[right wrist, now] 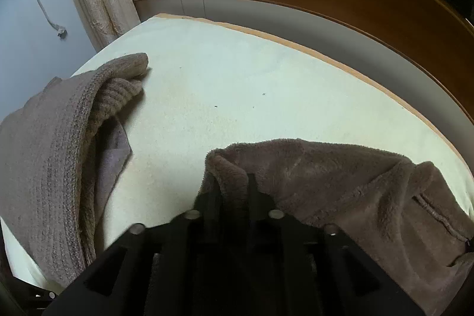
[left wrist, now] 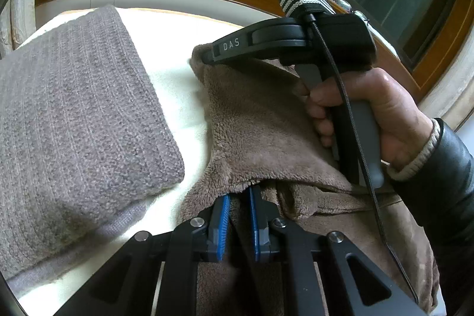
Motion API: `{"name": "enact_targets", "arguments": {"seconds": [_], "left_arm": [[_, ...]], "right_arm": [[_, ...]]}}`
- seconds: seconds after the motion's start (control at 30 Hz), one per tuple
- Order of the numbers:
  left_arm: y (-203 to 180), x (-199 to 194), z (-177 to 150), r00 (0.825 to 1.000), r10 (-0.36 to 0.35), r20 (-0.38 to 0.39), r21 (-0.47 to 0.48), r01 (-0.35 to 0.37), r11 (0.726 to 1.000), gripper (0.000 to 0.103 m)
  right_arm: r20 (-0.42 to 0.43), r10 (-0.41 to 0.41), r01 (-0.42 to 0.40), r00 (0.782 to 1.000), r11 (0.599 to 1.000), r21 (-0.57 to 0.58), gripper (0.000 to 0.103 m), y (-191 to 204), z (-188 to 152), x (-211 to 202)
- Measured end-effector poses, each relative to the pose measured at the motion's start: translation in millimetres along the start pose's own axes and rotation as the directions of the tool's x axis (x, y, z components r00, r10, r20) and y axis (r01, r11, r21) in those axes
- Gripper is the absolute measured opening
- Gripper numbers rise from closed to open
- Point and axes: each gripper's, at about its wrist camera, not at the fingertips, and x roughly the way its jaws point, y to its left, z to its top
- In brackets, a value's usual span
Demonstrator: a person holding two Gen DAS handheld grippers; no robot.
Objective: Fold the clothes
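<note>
I'm angling both grippers downward: left gripper [left wrist: 238,215] is pinching the brown fleece garment [left wrist: 266,123]; right gripper [right wrist: 232,185] is clamping its edge.

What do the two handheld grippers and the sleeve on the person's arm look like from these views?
The left gripper has black metal linkage with silver pivot bolts and blue ribbed pads. The right gripper is black with a grey handle, "DAS" lettering, a green light, a black-and-white striped strap and a thin black cable. The hand holding it comes out of a black leather-look sleeve with a beige knit cuff.
</note>
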Motion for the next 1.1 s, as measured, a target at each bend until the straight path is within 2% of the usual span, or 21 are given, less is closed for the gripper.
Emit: {"name": "enact_targets", "arguments": {"seconds": [0.03, 0.07, 0.27, 0.37, 0.57, 0.7, 0.8, 0.97, 1.1], "left_arm": [[0, 0, 0, 1.000, -0.001, 0.000, -0.001, 0.001, 1.000, 0.014], [1, 0, 0, 1.000, -0.001, 0.000, -0.002, 0.001, 1.000, 0.014], [1, -2, -2, 1.000, -0.001, 0.002, -0.004, 0.001, 1.000, 0.014], [1, -3, -2, 1.000, -0.001, 0.003, -0.005, 0.001, 1.000, 0.014], [4, -5, -6, 1.000, 0.002, 0.007, -0.003, -0.002, 1.000, 0.014], [8, -7, -8, 1.000, 0.014, 0.014, 0.006, -0.014, 1.000, 0.014], [17, -24, -17, 0.999, 0.026, 0.021, 0.014, -0.027, 1.000, 0.014], [2, -13, -13, 0.999, 0.043, 0.028, 0.027, -0.044, 0.999, 0.014], [0, -10, -10, 0.999, 0.042, 0.029, 0.024, -0.043, 0.999, 0.014]], "right_arm": [[0.000, 0.003, -0.003, 1.000, 1.000, -0.001, 0.037, 1, -1, 0], [0.002, 0.005, -0.005, 1.000, 1.000, -0.002, 0.042, 2, -1, 0], [0.080, -0.032, 0.034, 0.996, 0.999, -0.023, 0.042, 13, -7, -40], [0.123, -0.044, 0.046, 0.991, 0.999, -0.013, 0.053, 13, -15, -71], [0.128, -0.132, 0.127, 0.983, 0.991, 0.043, 0.053, 8, -66, -120], [0.092, -0.221, 0.213, 0.971, 0.973, 0.088, 0.053, -14, -116, -140], [0.055, -0.260, 0.249, 0.964, 0.955, 0.159, 0.053, -35, -146, -147], [0.006, -0.291, 0.282, 0.957, 0.934, 0.221, 0.053, -57, -171, -135], [0.007, -0.306, 0.298, 0.952, 0.931, 0.212, 0.053, -57, -172, -127]]}}
